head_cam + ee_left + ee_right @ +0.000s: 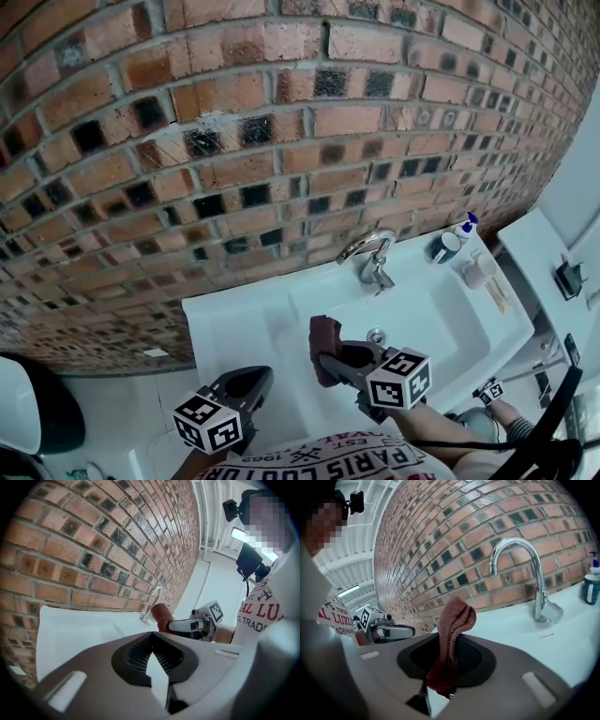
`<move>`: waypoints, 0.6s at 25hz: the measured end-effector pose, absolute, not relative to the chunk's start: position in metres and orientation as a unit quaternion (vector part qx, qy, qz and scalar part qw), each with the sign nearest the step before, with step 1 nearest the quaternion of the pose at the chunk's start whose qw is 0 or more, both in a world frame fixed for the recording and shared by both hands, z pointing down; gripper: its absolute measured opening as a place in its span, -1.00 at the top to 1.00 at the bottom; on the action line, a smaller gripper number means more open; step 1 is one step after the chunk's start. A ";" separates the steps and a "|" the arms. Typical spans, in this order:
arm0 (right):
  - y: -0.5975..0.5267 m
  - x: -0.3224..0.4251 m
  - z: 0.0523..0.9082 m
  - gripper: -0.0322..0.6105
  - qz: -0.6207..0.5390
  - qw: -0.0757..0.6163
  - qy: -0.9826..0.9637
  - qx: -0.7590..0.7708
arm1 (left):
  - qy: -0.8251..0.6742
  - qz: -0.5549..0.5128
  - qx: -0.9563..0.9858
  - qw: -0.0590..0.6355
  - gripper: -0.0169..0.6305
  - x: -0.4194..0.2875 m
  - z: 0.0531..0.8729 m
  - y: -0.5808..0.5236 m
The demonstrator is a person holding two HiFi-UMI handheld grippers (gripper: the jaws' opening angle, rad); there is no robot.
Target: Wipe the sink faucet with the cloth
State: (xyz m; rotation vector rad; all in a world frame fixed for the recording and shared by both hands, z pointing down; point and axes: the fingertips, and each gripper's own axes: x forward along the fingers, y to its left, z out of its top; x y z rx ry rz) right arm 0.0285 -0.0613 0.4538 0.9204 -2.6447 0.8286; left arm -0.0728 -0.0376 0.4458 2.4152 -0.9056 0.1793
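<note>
Fingers [513, 677] of right gripper [444, 667] pinch cloth [457, 616], partly hidden.

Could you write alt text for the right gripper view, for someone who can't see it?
The right gripper has its jaws shut on a crumpled reddish-brown terry cloth that sticks up between them. Beyond, to the right, a curved chrome faucet rises from a white sink against a red brick wall.

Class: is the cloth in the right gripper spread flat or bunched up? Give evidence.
Bunched up: the cloth rises as a narrow folded wad, pinched in the right gripper.
</note>
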 end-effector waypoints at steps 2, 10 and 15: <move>-0.053 0.019 0.461 0.61 0.302 0.107 -0.900 0.295 | -0.336 0.069 0.897 0.277 0.93 -0.072 0.448 -0.037; -0.042 0.001 0.469 0.63 0.308 0.123 -0.904 0.268 | -0.331 0.063 0.893 0.299 0.93 -0.073 0.454 -0.036; -0.042 -0.003 0.467 0.63 0.300 0.127 -0.909 0.262 | -0.331 0.063 0.892 0.302 0.93 -0.072 0.455 -0.037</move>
